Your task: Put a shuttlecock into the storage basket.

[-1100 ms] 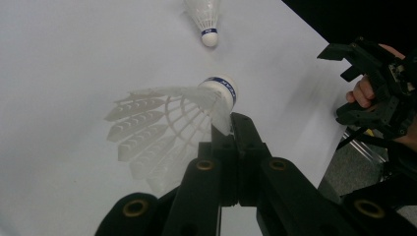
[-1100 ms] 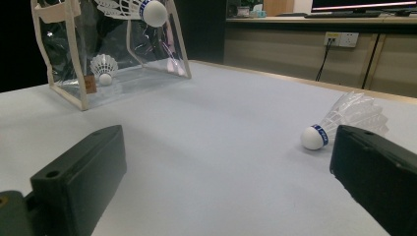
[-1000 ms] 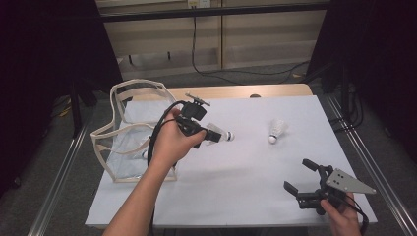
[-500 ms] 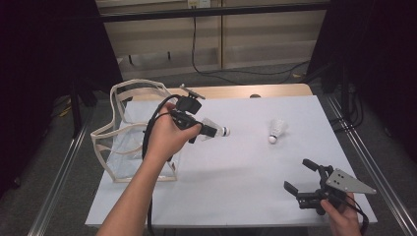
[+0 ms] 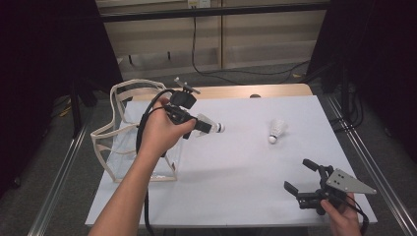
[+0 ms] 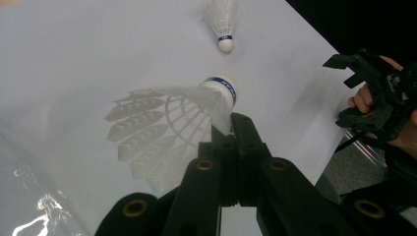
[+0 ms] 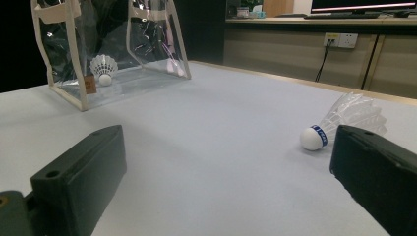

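Observation:
My left gripper (image 5: 200, 124) hangs over the table's left half, shut on the feather skirt of a white shuttlecock (image 5: 212, 126) whose cork points right. In the left gripper view its jaws (image 6: 231, 129) pinch the skirt's edge just behind the cork of that shuttlecock (image 6: 167, 123). A second shuttlecock (image 5: 276, 131) lies on the table at the right, cork toward me. My right gripper (image 5: 297, 174) rests low near the front right corner, open, with nothing between its jaws (image 7: 226, 167). That lying shuttlecock (image 7: 344, 120) is just beyond its right jaw.
A clear bag with cream trim (image 5: 105, 132) stands at the table's left edge, beside my left hand. Inside the bag (image 7: 81, 101) lies another shuttlecock (image 7: 104, 69). The white table (image 5: 236, 187) ends close behind the right gripper.
My left hand has lifted the held shuttlecock a little, up and back toward the bag. The right gripper has stayed in place, as has the lying shuttlecock.

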Motion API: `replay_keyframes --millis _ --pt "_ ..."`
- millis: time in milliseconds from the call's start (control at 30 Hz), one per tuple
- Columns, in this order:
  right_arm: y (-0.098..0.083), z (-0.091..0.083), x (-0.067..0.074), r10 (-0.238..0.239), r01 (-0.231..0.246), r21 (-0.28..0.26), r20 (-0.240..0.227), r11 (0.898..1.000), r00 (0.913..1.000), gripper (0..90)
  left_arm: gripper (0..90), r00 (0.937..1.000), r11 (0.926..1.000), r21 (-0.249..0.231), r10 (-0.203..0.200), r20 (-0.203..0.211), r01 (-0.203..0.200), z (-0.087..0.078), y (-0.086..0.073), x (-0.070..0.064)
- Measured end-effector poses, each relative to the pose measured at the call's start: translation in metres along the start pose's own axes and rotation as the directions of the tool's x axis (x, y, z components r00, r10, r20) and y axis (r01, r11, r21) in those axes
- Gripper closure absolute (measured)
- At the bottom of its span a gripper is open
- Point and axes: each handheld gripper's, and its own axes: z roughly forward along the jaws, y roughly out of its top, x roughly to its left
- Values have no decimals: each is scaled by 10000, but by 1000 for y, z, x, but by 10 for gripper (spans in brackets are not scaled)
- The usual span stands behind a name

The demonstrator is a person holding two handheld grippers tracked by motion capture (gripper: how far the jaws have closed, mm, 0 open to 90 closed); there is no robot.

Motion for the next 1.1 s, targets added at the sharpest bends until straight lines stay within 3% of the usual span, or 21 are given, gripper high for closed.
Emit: replay_keyframes --millis 1100 --pt "0 0 0 1 -1 7 -10 10000 10000 2 898 9993 9999 14 -117 -369 118 -29 14 0"
